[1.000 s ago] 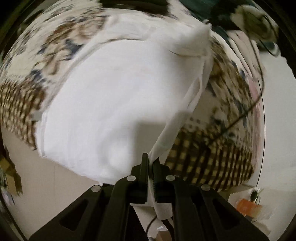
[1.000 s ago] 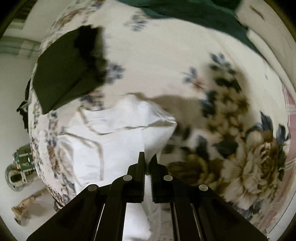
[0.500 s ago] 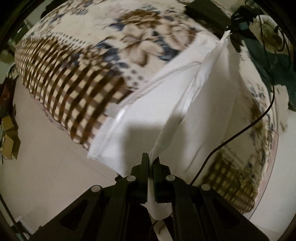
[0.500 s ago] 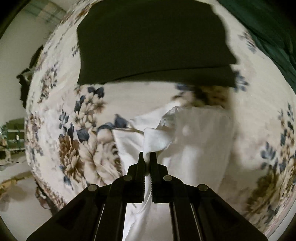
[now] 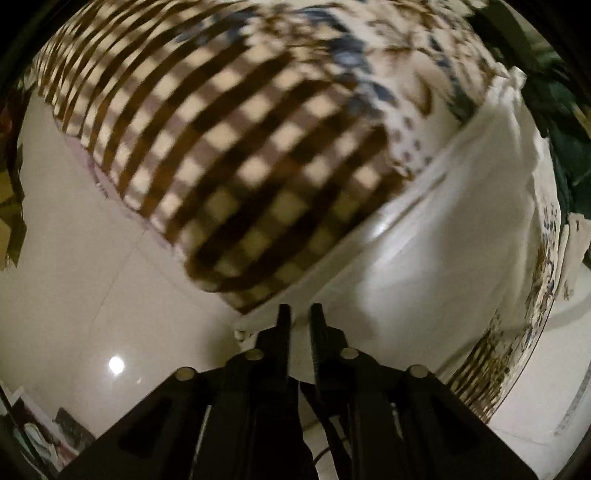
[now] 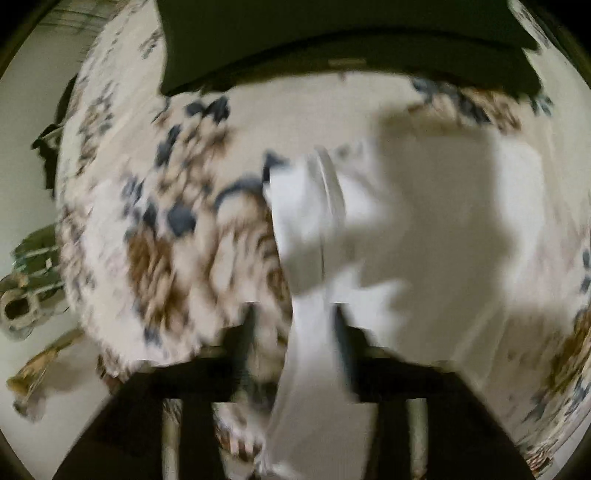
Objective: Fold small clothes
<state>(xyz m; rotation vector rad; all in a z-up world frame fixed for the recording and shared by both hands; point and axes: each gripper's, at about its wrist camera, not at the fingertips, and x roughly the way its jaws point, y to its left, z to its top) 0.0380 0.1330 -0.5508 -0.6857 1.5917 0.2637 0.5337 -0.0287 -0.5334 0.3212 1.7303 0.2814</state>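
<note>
Two grippers — left gripper slightly parted, right gripper wide apart — hold nothing; white garment lies ahead-right on the bed.

My tongs are black on both sides. The garment I'm folding is plain white. The bedcover shows a brown-and-cream check at its edge and blue and brown flowers on cream. A dark green cloth lies beyond.
</note>
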